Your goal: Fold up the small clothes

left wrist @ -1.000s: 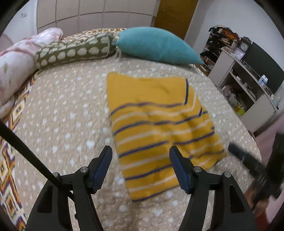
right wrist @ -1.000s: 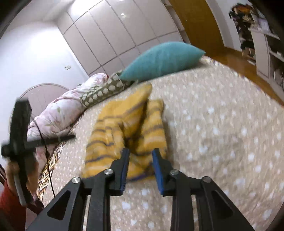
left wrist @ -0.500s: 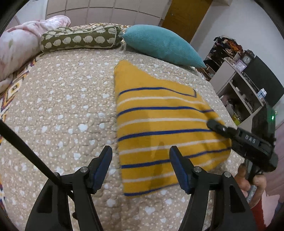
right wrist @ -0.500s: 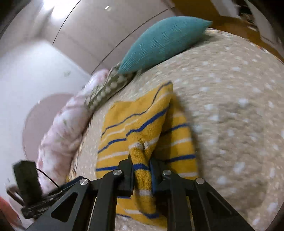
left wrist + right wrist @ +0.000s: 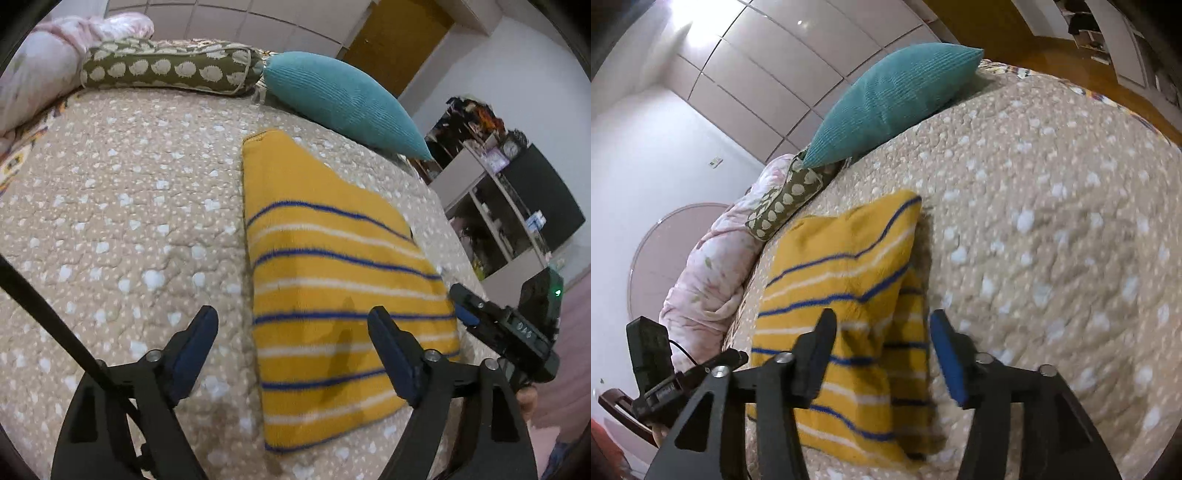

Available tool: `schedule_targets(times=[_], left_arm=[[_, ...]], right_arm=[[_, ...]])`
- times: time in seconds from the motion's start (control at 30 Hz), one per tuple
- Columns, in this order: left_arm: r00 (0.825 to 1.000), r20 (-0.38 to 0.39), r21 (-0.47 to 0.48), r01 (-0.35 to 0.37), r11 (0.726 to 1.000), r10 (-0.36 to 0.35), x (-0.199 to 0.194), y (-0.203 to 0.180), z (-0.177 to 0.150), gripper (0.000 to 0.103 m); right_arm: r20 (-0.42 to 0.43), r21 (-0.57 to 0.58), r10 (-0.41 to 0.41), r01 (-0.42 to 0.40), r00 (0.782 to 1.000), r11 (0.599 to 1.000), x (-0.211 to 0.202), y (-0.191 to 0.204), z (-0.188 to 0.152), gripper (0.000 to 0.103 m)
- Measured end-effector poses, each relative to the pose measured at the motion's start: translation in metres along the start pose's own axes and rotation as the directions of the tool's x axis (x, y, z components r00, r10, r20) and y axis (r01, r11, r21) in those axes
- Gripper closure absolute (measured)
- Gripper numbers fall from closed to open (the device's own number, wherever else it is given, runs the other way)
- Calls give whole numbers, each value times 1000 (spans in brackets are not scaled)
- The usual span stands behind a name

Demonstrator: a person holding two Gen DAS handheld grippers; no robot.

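A small yellow garment with blue and white stripes (image 5: 332,295) lies folded and flat on the beige dotted bedspread (image 5: 129,221). It also shows in the right wrist view (image 5: 846,291). My left gripper (image 5: 291,354) is open and empty, hovering just above the garment's near left part. My right gripper (image 5: 882,354) is open and empty over the garment's near right edge; it also shows in the left wrist view (image 5: 461,310) at the garment's right edge.
A teal pillow (image 5: 340,99), a green patterned bolster (image 5: 166,70) and a pink floral duvet (image 5: 33,70) lie at the head of the bed. White shelves (image 5: 491,206) stand to the right beyond the bed's edge.
My right gripper was shut on the garment's edge, carried it over and has now opened and let go. The garment now lies folded flat. My left gripper stayed open.
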State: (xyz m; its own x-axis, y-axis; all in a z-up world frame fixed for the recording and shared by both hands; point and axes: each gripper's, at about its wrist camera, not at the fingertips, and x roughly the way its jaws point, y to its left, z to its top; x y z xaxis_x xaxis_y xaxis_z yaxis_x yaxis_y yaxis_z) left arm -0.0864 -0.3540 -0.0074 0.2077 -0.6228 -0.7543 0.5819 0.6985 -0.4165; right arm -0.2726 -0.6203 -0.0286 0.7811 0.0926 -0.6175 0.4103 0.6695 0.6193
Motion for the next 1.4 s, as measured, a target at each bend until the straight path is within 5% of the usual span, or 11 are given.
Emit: schedule_targets(times=[0.2,0.27,0.33,0.5,0.73,0.93,1.1,1.27,1.33,1.4], left_arm=[[995,-95,-17,27,1000,-28,47,4,17,19],[992,-115,-38,41,998,-45,58,7,15,19],[985,-139,-76,93,993,-103,67,13,15,39],[981,-125,-113,134,984,-148,64,23,11,45],[985,-40,-123,163,979,-169,22,29,-2,29],[981,-48,-101,184,978,-190,16,41,-20,22],[945,-128,-152,282,947,-302,42,35,-32,19],[961,-142,-105,222,969,-236,59,8,-31,15],[968,-158,-113,179,977,-196,62,4,-28,48],[973,-156,-109,155,982,-171,55,3,-28,63]], right_arm=[[-97,26,20,-18,995,1000,58,-5,25,44],[-126,69,76,-68,989,995,80,-5,32,51],[-155,137,146,-125,977,983,99,-7,37,59],[-160,168,200,-173,967,970,108,-13,36,58],[-57,99,150,-144,987,985,34,-20,13,34],[-38,142,180,-173,983,975,-23,-42,-41,31],[-68,76,164,-159,984,984,-11,-22,-57,25],[-80,36,128,-126,989,991,38,10,-40,30],[-106,52,115,-110,988,993,60,16,-36,53],[-121,108,157,-144,980,984,67,17,-33,64]])
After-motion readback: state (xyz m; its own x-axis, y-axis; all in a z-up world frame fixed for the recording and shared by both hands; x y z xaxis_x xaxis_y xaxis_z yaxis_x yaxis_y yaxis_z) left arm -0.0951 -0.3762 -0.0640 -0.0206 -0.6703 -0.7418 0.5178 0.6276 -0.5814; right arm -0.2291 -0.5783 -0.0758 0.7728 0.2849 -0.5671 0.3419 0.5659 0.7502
